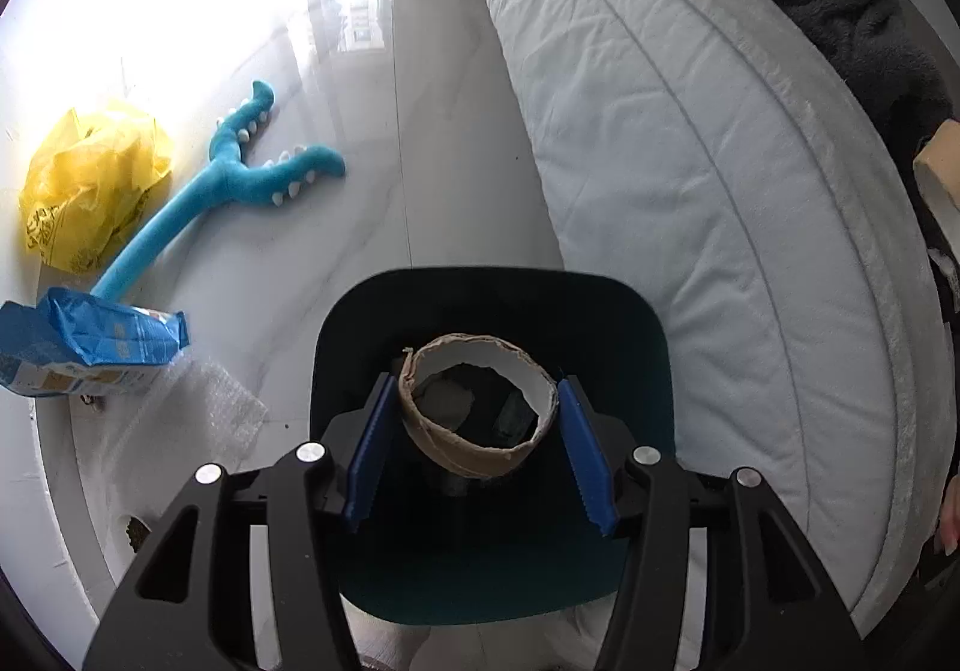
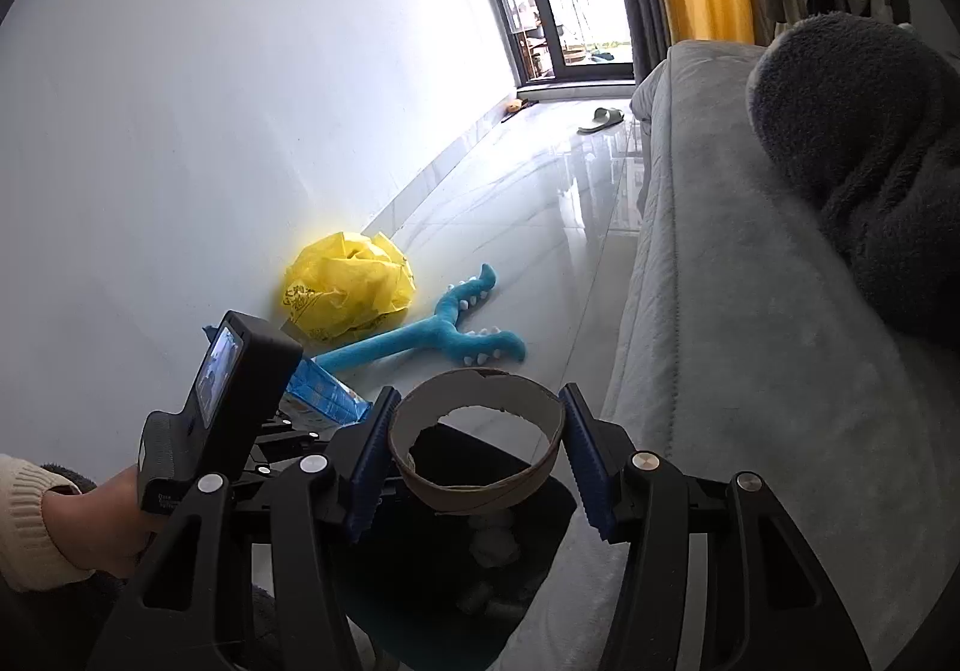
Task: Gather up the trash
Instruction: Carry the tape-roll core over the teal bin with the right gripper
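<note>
My left gripper (image 1: 477,380) is shut on a torn brown cardboard ring (image 1: 474,461), its blue pads (image 1: 369,431) pressing both sides. It points steeply down over a dark teal bin (image 1: 480,281) that holds crumpled scraps. My right gripper (image 2: 478,392) is shut on a second cardboard ring (image 2: 480,491), held just above the same bin (image 2: 558,509). The left gripper's camera body (image 2: 240,383) and the hand (image 2: 90,527) that holds it show at the left of the right wrist view. A yellow plastic bag (image 1: 90,191) (image 2: 348,293), a blue packet (image 1: 90,347) and bubble wrap (image 1: 198,419) lie on the floor by the wall.
A blue plush toy (image 1: 228,191) (image 2: 432,335) lies on the glossy tiled floor beside the bag. A grey mattress (image 1: 690,161) (image 2: 720,311) runs along the right, with a dark fleece (image 2: 870,131) on top. A slipper (image 2: 606,116) lies near the balcony door.
</note>
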